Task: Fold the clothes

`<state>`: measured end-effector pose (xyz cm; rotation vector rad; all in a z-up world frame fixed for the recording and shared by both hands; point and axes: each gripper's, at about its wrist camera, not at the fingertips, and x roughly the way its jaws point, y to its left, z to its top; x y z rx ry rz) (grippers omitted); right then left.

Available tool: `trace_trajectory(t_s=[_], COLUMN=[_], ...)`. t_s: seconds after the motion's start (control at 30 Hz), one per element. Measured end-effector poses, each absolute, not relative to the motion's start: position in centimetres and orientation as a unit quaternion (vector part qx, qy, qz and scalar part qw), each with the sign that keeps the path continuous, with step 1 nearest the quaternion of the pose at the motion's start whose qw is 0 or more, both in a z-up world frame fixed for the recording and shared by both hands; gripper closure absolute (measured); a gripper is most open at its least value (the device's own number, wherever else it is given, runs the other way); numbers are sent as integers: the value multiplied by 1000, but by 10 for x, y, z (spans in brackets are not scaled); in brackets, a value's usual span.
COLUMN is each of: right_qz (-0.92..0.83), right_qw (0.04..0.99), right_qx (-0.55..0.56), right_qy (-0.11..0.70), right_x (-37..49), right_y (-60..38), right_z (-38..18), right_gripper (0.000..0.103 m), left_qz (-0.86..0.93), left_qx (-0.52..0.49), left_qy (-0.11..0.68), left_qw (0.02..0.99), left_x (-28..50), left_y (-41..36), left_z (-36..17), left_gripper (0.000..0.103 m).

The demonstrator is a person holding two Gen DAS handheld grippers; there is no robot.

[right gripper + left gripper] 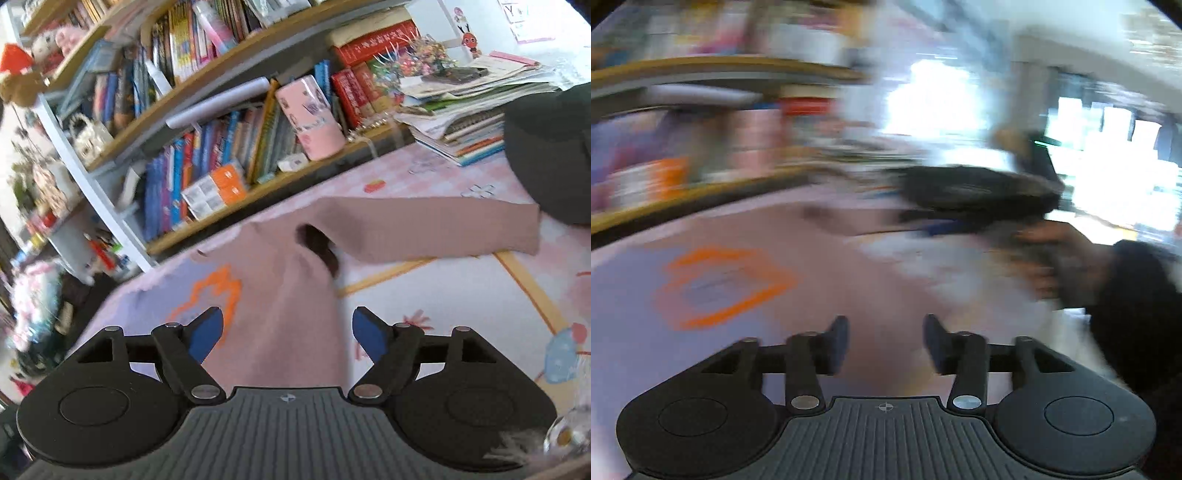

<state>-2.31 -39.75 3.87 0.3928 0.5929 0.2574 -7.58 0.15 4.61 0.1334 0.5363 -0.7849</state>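
A pink sweatshirt (295, 295) with an orange print (218, 295) lies flat on the table, one sleeve (424, 229) stretched out to the right. My right gripper (288, 332) hovers over its body, open, with nothing between the blue pads (207, 332). The left wrist view is heavily blurred by motion. In it my left gripper (886, 341) is open and empty above the pink fabric (849, 288), with the orange print (724, 284) ahead to its left.
A bookshelf (221, 147) packed with books runs along the table's far edge. A stack of papers and notebooks (461, 118) and a dark garment (554, 155) sit at the back right. A person's hand (1063, 262) in a dark sleeve is at right, beside a dark blurred mass (979, 192).
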Motion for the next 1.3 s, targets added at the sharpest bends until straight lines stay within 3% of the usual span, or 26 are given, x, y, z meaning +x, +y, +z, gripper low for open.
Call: trace_trajectory(t_s=[0.17,0.27,0.53,0.77,0.93,1.0,1.07,1.3], right_qz=[99,83,68,71,82,82,82,99], right_qw=[934,935,936,935,935,936,937,936], right_qx=[132,96,51,48,40,32,28,33], right_qy=[316,331,341,344,343,341,340,337], right_x=[-25,-26,-36,-39,-36,-37,-37,-14], right_y=[-384,-376,-366,-364,-357,-355,-354,-349], right_z=[21,10,12,13,13,13,13,12], right_gripper=[41,50,67,70,82,83,83,86], left_qz=[-160,-133,-163,-181,-190,-190,-190,-167], left_qx=[33,-33,-75,-77,-68,-59,-57,-59], left_qy=[300,307,321,317,324,328,328,321], left_qw=[940,942,930,928,924,924,924,930], left_x=[-76,-78,-61,-56,-42,-37,-33,-9], left_y=[96,128,124,118,118,118,120,135], left_z=[29,19,-1,-7,-8,-8,-10,-13], left_gripper=[49,49,50,51,69,88,96,98])
